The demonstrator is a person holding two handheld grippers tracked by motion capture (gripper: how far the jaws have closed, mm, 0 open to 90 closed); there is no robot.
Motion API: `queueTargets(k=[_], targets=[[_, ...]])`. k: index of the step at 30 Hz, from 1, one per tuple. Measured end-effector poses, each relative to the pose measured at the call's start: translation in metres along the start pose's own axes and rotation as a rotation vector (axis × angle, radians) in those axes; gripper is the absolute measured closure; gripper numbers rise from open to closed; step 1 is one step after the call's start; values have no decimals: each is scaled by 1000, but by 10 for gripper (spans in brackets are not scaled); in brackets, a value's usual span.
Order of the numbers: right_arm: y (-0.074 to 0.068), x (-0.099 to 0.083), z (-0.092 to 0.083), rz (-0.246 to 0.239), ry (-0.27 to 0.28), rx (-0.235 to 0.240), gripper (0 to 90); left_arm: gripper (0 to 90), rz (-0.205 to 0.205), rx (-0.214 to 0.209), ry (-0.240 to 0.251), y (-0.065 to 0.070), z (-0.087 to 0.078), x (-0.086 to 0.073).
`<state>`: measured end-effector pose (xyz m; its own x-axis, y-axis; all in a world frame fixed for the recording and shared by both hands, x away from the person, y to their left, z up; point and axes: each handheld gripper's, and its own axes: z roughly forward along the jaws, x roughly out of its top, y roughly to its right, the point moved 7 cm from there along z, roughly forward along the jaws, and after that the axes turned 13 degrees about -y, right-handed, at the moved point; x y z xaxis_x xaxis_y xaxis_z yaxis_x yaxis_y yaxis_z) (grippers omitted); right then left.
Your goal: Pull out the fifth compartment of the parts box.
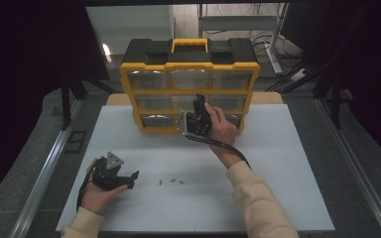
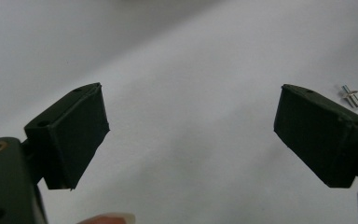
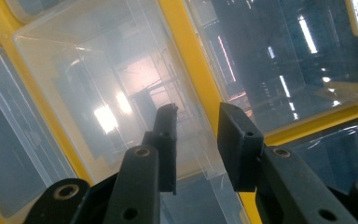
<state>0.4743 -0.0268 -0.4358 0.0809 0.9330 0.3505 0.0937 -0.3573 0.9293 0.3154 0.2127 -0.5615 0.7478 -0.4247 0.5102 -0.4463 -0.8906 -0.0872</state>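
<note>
**Right tongs at the clear drawer, left tongs idle**

Your right gripper (image 3: 196, 140) is narrowed astride the front wall of a clear drawer (image 3: 107, 93) in the yellow organizer (image 1: 189, 91) standing at 12 o'clock. Your left gripper (image 2: 191, 135) gapes wide, empty, above the table (image 1: 278, 163); small pins (image 1: 171, 181) lie toward 3 o'clock.
</note>
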Motion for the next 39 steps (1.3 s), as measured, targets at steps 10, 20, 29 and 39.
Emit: queueTargets(k=[10, 20, 29, 39], targets=[[-2, -2, -5, -5, 9, -5, 693, 103, 2, 1, -1, 0, 0, 0], [-2, -3, -10, 3, 19, -4, 693, 103, 1, 0, 0, 1, 0, 0], [-3, -4, -16, 5, 28, -2, 693, 103, 1, 1, 1, 1, 0, 0], [-3, -6, -23, 11, 37, -2, 692, 103, 6, 2, 0, 1, 0, 0]])
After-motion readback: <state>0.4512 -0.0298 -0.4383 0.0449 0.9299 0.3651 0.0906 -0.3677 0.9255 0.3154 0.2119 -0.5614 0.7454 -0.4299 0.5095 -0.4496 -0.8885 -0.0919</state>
